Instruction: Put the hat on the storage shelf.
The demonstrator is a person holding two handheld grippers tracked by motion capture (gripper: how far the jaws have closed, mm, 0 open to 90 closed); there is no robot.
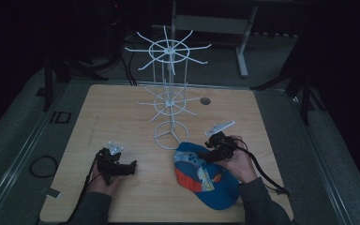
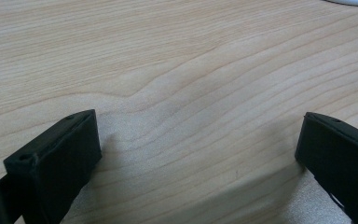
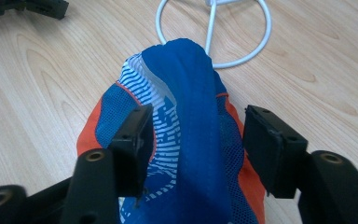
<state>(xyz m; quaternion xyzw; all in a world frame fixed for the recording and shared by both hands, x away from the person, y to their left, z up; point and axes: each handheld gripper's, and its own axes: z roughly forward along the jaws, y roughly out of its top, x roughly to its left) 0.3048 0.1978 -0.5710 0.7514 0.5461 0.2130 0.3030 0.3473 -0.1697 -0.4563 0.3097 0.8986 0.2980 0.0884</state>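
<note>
A white wire hook stand [image 1: 169,89] is standing beyond both grippers; a hang-up step is being judged likely. A blue-and-orange mesh cap [image 3: 186,121], its fabric humped, is being straddled by the spread, not yet closed right gripper [image 3: 196,135]; closing on the ridge is being called for. The left gripper [image 2: 198,140] is being held spread over bare table [image 2: 177,56]

The left tongs [image 2: 198,154] hang wide open over bare wooden table [image 2: 177,70].

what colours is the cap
Blue and orange, with white stripes on a panel; clearest in the right gripper view.
</note>
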